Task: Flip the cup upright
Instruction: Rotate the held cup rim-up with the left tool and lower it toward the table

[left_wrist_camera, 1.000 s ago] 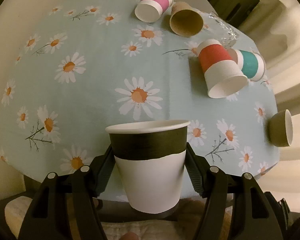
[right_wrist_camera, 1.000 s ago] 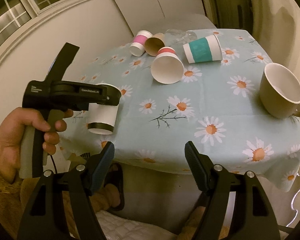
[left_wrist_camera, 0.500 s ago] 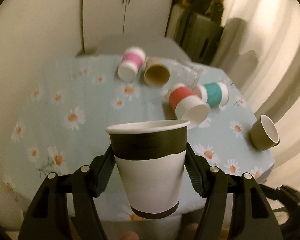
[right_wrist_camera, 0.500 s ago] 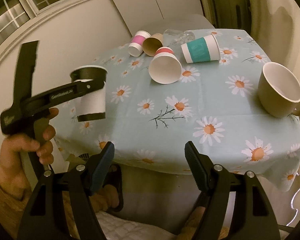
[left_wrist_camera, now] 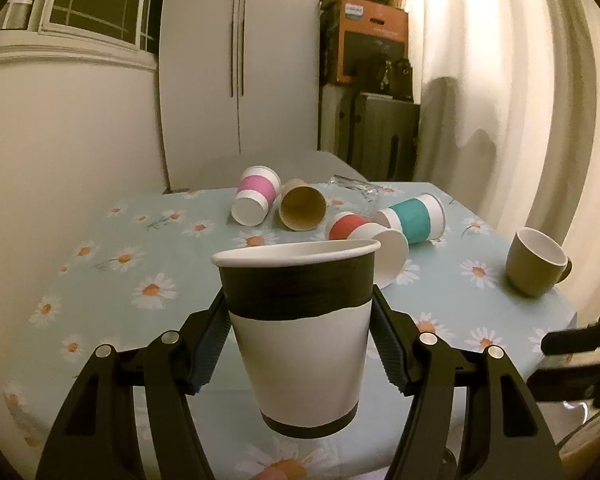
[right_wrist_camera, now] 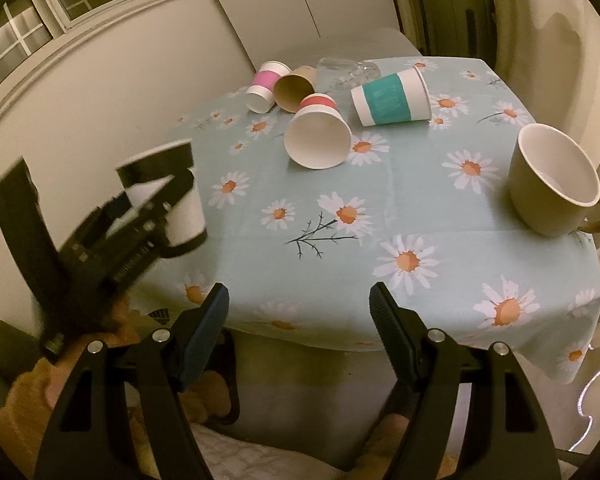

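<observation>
My left gripper (left_wrist_camera: 300,336) is shut on a white paper cup with a black band (left_wrist_camera: 300,332), held mouth up above the near left edge of the table. The same cup (right_wrist_camera: 180,204) shows in the right wrist view, tilted a little in the left gripper (right_wrist_camera: 156,200). My right gripper (right_wrist_camera: 298,316) is open and empty below the table's front edge.
On the daisy tablecloth (right_wrist_camera: 380,208) lie a pink cup (right_wrist_camera: 266,84), a brown cup (right_wrist_camera: 294,88), a red cup (right_wrist_camera: 318,136), a teal cup (right_wrist_camera: 390,98) and a clear glass (right_wrist_camera: 346,70), all on their sides. An olive mug (right_wrist_camera: 552,184) stands tilted at the right.
My left gripper has turned the black-banded cup from mouth down to mouth up and swung to look level across the table. The right gripper has stayed put.
</observation>
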Demonstrator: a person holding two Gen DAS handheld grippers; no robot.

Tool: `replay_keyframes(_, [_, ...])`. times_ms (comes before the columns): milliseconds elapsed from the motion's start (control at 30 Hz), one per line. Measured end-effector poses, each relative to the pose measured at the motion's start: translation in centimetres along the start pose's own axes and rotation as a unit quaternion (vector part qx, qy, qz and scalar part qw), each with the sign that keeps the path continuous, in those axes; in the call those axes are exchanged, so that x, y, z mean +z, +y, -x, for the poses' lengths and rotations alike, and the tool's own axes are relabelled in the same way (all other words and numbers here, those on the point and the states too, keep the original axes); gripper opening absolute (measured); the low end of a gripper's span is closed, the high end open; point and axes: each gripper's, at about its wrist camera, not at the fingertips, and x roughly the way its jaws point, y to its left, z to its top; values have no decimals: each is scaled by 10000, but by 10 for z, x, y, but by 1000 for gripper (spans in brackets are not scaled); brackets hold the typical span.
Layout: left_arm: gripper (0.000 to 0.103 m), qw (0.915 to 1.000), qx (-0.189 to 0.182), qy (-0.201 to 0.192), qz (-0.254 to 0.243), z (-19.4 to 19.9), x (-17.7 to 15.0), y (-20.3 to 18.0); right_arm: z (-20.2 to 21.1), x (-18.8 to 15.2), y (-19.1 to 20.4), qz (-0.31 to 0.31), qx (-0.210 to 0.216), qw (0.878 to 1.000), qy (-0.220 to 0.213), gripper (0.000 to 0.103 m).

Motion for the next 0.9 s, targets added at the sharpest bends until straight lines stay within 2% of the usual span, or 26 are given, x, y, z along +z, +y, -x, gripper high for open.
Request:
replay_keyframes(200, [64, 9991, -21, -413, -5, -5, -19, 0, -5, -1, 9, 206, 43, 9997, 77, 72])
replay_keyframes(367, [64, 9955, 223, -909, 121, -4, -29, 6, -8, -1, 12, 274, 46, 9996, 103, 72])
replay_keyframes(500, [65, 9931, 355, -1119, 33, -9, -39, 2, -10, 0, 12, 286, 19, 9995, 125, 72])
replay_keyframes(900, [66, 9888, 740, -1296, -81, -17, -59, -4, -16, -1, 7, 227, -107, 9995, 182, 72])
